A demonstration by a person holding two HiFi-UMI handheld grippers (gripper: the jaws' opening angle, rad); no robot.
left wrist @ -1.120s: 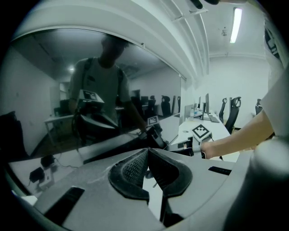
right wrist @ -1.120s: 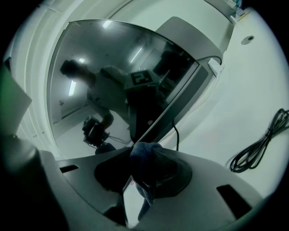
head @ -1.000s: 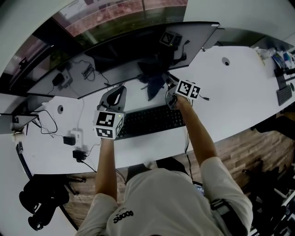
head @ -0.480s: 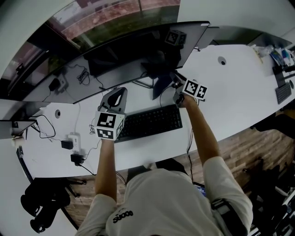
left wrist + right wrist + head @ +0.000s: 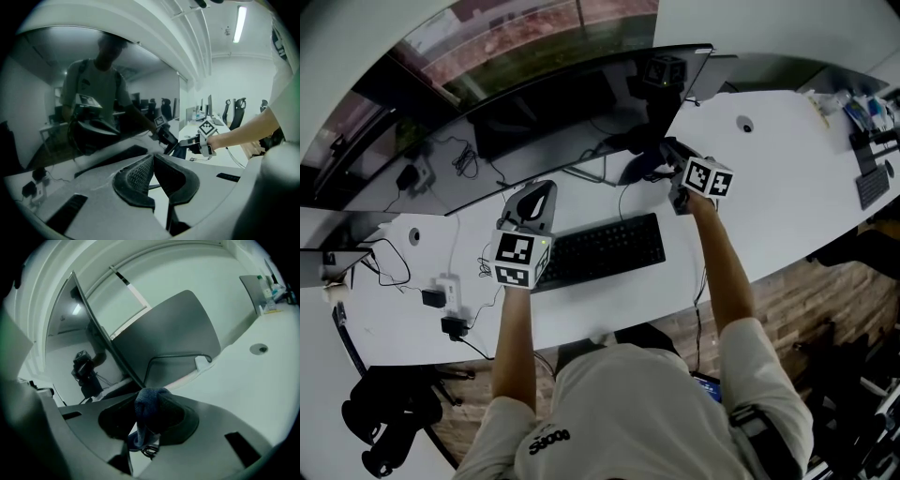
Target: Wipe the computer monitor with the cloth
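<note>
The keyboard (image 5: 602, 249) is set on the desk (image 5: 787, 183), before the monitor (image 5: 553, 112). The left gripper (image 5: 536, 195) is held over the keyboard's left end. The right gripper (image 5: 664, 153), with the cloth (image 5: 150, 411) between its jaws, is held at the monitor's right part.

Black keyboard (image 5: 605, 247) on white desk (image 5: 787, 187); perhaps a charger (image 5: 453, 325) too.

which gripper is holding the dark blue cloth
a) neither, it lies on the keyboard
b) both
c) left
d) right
d: in the right gripper view the right gripper has its jaws shut on the cloth, while the left gripper has its jaws together with nothing between them.
</note>
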